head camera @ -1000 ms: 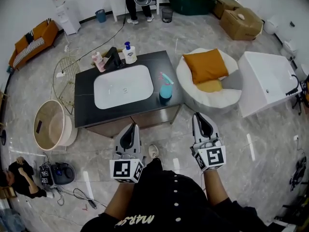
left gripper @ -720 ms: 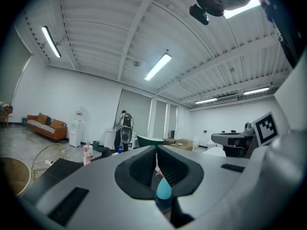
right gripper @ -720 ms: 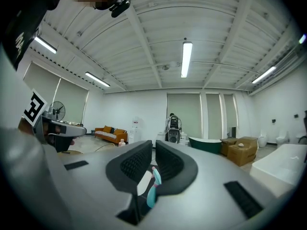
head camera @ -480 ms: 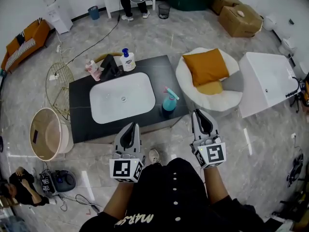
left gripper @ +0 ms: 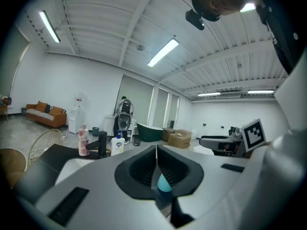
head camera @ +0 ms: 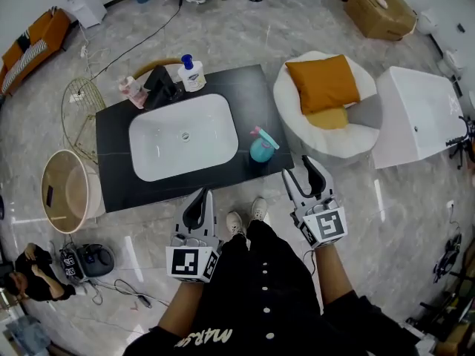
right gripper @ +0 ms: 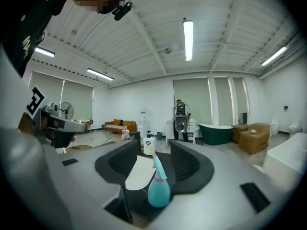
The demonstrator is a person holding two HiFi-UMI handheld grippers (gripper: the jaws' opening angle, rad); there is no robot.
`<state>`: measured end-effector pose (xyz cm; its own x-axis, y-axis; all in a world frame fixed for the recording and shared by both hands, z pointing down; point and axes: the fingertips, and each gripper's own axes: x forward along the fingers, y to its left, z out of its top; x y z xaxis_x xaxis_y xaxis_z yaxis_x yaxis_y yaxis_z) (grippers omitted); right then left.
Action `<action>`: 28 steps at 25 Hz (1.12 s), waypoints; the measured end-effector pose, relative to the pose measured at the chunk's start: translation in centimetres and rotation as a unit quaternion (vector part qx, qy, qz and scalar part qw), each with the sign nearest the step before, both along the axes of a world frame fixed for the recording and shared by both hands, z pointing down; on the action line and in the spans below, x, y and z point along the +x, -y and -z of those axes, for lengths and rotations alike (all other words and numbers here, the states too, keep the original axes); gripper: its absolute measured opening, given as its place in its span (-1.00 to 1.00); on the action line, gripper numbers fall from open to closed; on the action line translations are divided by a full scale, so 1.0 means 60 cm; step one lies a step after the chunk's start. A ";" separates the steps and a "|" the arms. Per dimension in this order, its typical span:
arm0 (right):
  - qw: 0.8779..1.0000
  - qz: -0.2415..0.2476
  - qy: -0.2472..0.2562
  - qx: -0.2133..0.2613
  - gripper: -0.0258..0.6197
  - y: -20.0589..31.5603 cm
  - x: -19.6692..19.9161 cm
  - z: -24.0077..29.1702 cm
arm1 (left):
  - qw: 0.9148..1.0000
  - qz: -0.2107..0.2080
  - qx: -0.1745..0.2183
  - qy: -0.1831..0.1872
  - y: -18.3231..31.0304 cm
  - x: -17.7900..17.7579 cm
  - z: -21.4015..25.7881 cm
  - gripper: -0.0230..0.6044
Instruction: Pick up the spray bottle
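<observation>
The spray bottle (head camera: pixel 260 147), teal with a pink trigger, stands upright on the black countertop (head camera: pixel 111 169) at its front right corner. My right gripper (head camera: pixel 305 175) hovers just off that corner, a short way from the bottle and not touching it. Its jaws are opening; in the right gripper view the bottle (right gripper: pixel 158 188) shows in the gap of the right gripper (right gripper: pixel 154 159), still beyond the fingertips. My left gripper (head camera: pixel 200 197) is at the counter's front edge, left of the bottle, jaws together. Past the left gripper (left gripper: pixel 156 150) a sliver of the bottle (left gripper: pixel 163 183) shows.
A white basin (head camera: pixel 184 136) fills the counter's middle; a black faucet (head camera: pixel 159 84), a pump soap bottle (head camera: pixel 191 73) and a pink bottle (head camera: pixel 132 91) stand behind it. A round white chair (head camera: pixel 356 143) with an orange cushion sits right; a wooden tub (head camera: pixel 65 191) left.
Both grippers and the view have come closer to the counter. The right gripper's jaws, shut before, now stand apart. The bottle has not moved.
</observation>
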<state>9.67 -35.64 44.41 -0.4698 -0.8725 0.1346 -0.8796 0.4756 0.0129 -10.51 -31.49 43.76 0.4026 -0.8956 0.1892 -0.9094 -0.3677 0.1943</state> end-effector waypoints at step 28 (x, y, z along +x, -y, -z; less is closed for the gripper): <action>0.976 0.217 -0.024 -0.001 -0.63 0.199 -0.119 -0.243 | 0.987 0.058 -0.144 0.029 0.042 0.031 -0.239 -0.87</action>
<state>2.54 -47.60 58.98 -0.7879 -0.5928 0.1666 -0.5939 0.8031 0.0488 -8.63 -34.00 58.07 0.2814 -0.8412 0.4618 -0.9548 -0.1974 0.2222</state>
